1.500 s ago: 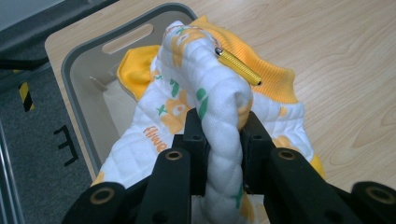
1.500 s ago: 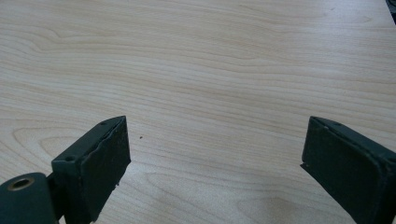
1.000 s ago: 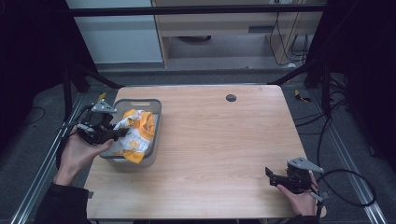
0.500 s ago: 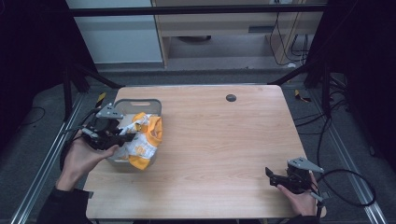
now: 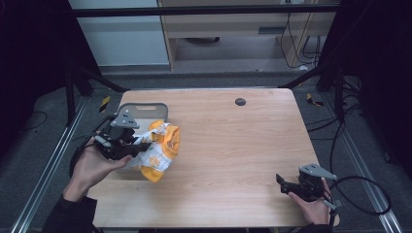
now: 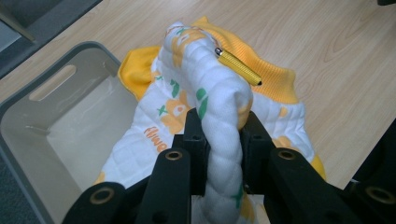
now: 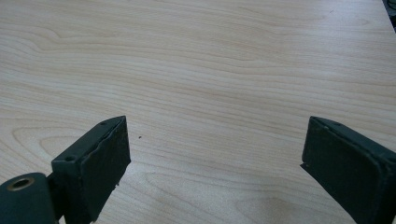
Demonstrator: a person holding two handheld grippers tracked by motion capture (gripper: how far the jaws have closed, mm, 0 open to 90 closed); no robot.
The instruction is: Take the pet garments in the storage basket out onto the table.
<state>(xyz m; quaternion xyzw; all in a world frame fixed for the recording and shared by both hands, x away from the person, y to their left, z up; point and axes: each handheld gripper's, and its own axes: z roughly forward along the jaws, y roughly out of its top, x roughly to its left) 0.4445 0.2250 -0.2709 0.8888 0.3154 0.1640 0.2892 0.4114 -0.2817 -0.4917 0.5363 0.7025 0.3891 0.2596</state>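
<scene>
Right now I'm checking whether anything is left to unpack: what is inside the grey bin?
The grey bin shows a bare floor and far wall. The garment, clamped in the left gripper, hangs over its near corner, hiding that part.

The quilted garment [image 6: 219, 93] is showing white with orange flowers, green marks and yellow trim; the bin [image 6: 28, 135] is looking grey, the counter [image 5: 233, 145] pale woodgrain.

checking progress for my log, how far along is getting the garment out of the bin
Done: the left gripper is shut on a fold of the white and yellow garment, lifted above the grey bin. In hand: carrying it toward the table. Left: setting it down; the right gripper is open and idle.
</scene>
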